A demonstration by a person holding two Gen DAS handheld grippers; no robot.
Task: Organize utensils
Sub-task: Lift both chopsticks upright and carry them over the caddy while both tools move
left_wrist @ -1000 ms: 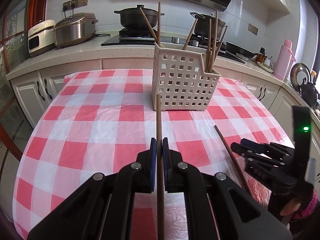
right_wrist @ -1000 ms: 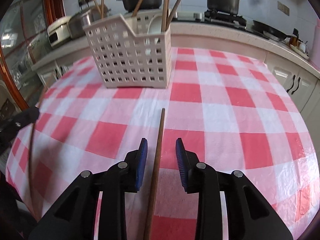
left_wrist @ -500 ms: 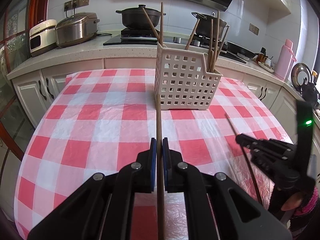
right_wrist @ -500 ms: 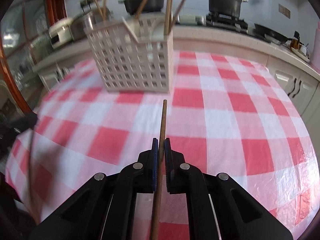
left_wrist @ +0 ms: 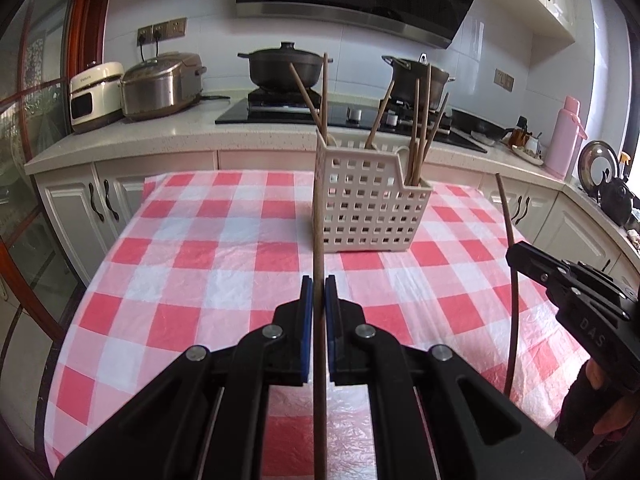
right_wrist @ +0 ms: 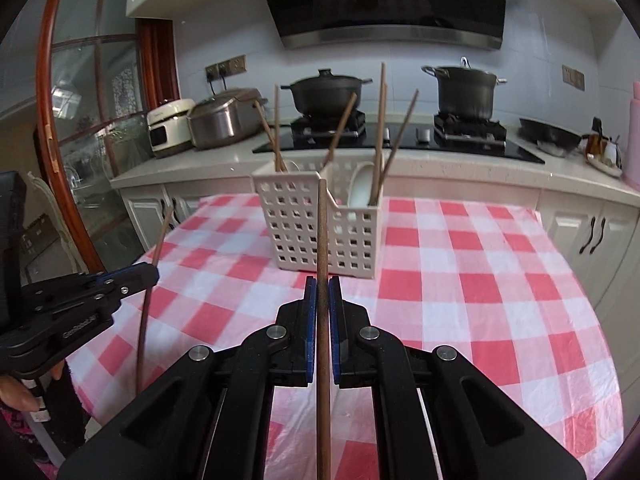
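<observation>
Left gripper (left_wrist: 319,292) and right gripper (right_wrist: 322,294) each clamped on a chopstick (left_wrist: 318,240) (right_wrist: 322,232) held clear of the table; tip both upright over the white basket (left_wrist: 370,196) before lowering.

Red-and-white checks across the cloth (left_wrist: 200,248) on the surface. Cream-white, square-holed basket (left_wrist: 368,208). Brown chopsticks (left_wrist: 418,120) inside. Black claws with blue pads (right_wrist: 309,328). Dark grey pots (right_wrist: 326,94). Pale pink flask (left_wrist: 564,136). Silver cooker (left_wrist: 160,84).
</observation>
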